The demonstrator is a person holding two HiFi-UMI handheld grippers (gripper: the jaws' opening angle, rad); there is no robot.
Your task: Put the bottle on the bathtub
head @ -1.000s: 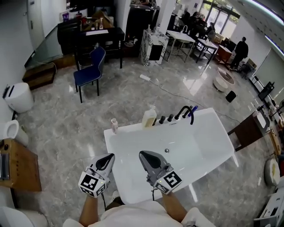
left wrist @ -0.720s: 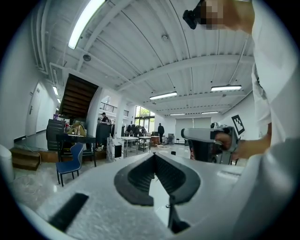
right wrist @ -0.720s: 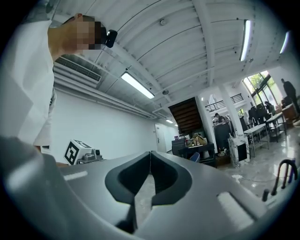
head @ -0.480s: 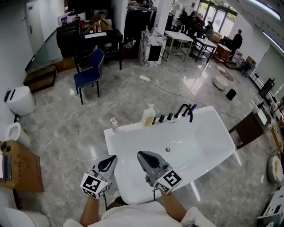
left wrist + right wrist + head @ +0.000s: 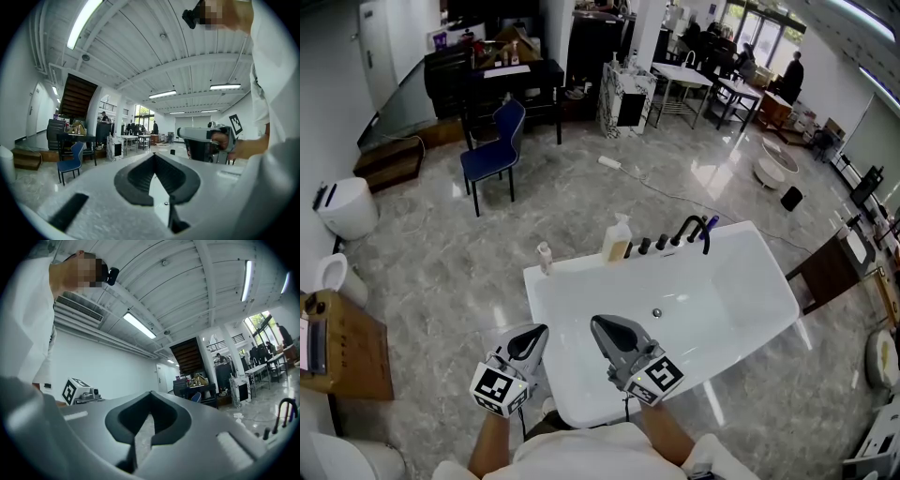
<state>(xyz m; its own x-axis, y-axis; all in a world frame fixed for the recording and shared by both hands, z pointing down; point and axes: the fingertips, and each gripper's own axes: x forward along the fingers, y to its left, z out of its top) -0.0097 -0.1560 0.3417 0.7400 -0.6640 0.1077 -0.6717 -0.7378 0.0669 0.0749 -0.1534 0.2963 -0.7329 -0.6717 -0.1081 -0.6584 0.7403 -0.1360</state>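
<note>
Head view: pump bottle (image 5: 617, 240) on bathtub rim (image 5: 578, 266), far beyond right tool (image 5: 599, 324)

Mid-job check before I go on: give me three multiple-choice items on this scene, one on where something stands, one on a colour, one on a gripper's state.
1. The pale yellow pump bottle stands
A. down in the tub's basin
B. on the far rim of the white bathtub, beside the black tap knobs
C. on the grey floor

2. The chair beyond the tub is
A. red
B. white
C. blue

3. The jaws of the right gripper are
A. together, with nothing between them
B. wide apart
C. closed on the pump bottle

Key:
1 B, the head view shows it upright on the rim, next to the knobs.
2 C, its seat and back are plainly blue.
3 A, the right gripper view shows the tips meeting, with only the room behind them.
</note>
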